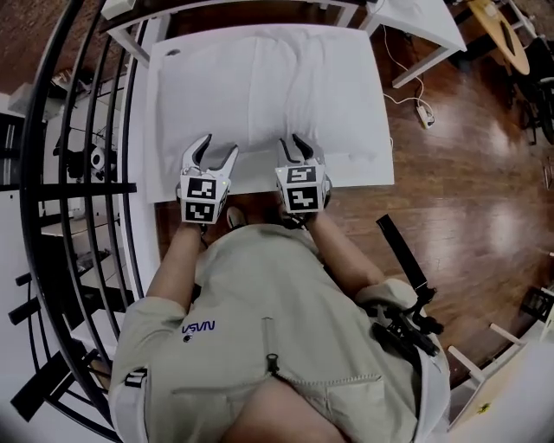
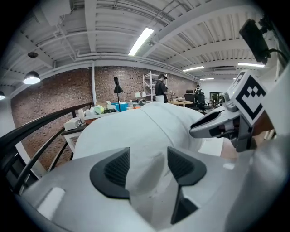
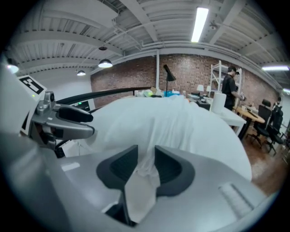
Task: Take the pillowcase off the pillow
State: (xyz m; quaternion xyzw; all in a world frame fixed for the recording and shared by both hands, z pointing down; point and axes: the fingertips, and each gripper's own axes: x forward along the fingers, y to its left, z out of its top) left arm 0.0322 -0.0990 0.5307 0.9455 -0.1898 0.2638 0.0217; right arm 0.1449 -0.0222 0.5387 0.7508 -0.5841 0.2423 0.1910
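Observation:
A white pillow in its white pillowcase (image 1: 268,86) lies on a white table (image 1: 156,186), filling most of the top. Both grippers are at its near edge. My left gripper (image 1: 219,144) has its jaws wide apart; in the left gripper view (image 2: 148,165) a soft ridge of the pillowcase (image 2: 149,131) rises between the pads without being pressed. My right gripper (image 1: 292,143) has its jaws narrow. In the right gripper view (image 3: 146,165) they pinch a fold of the pillowcase (image 3: 144,179), and a flap of it hangs down between them.
A black curved railing (image 1: 78,173) runs along the left of the table. Another white desk (image 1: 424,26) stands at the back right, with a power strip (image 1: 424,112) on the wooden floor. A person (image 3: 230,86) stands far off by shelves.

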